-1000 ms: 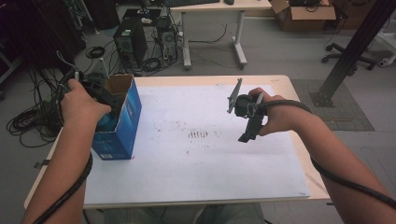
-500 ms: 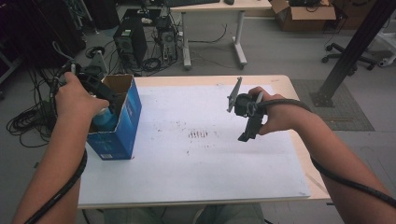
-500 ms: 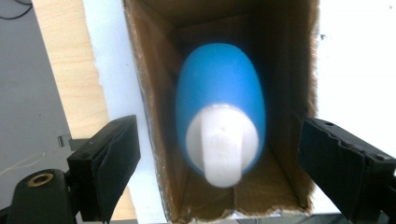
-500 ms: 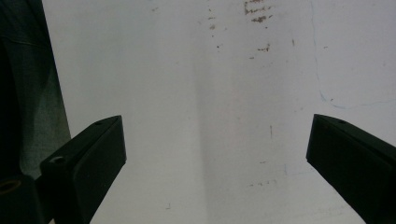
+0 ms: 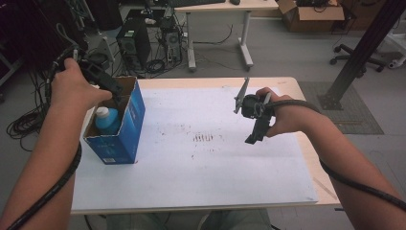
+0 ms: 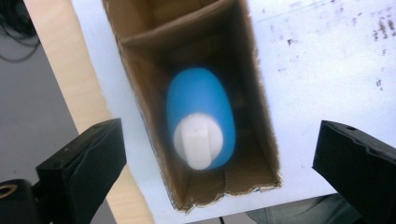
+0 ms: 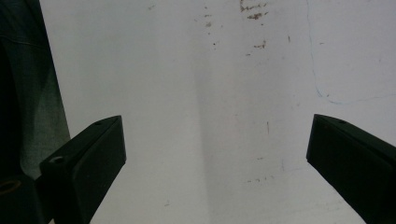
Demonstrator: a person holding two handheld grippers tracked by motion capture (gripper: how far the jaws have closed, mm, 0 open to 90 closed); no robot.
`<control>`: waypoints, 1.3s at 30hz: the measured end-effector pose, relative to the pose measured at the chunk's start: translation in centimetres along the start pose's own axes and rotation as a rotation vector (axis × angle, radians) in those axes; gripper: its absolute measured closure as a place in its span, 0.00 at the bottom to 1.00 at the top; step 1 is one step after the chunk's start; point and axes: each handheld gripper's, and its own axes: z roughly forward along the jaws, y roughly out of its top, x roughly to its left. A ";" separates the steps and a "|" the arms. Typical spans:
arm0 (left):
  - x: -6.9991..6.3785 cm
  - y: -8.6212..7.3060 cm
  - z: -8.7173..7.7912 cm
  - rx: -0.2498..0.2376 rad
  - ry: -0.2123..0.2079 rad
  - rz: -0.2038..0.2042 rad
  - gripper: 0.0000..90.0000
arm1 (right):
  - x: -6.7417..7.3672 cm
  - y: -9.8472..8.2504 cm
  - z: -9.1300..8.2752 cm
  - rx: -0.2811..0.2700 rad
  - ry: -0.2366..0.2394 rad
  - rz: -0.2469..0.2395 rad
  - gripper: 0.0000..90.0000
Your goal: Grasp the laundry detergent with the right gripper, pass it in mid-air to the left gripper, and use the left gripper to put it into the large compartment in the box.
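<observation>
White sheeting covers the table [image 5: 201,191], marked with small brown stains near the middle. At its left edge stands a blue cardboard box [image 5: 125,132], open on top, with a blue bottle [image 5: 106,120] upright inside, its white cap facing up. The left gripper [image 5: 112,91] hangs just above the box opening; its jaws have just been opening and stand wide, the bottle below them and untouched. The right gripper [image 5: 253,127] is held over the table's right half, well apart from the box, jaws wide with nothing between them.
</observation>
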 end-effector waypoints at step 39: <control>-10.1 2.3 -1.9 -0.016 -0.255 0.921 0.00 | -1.2 0.4 -2.1 0.067 -0.030 0.015 0.02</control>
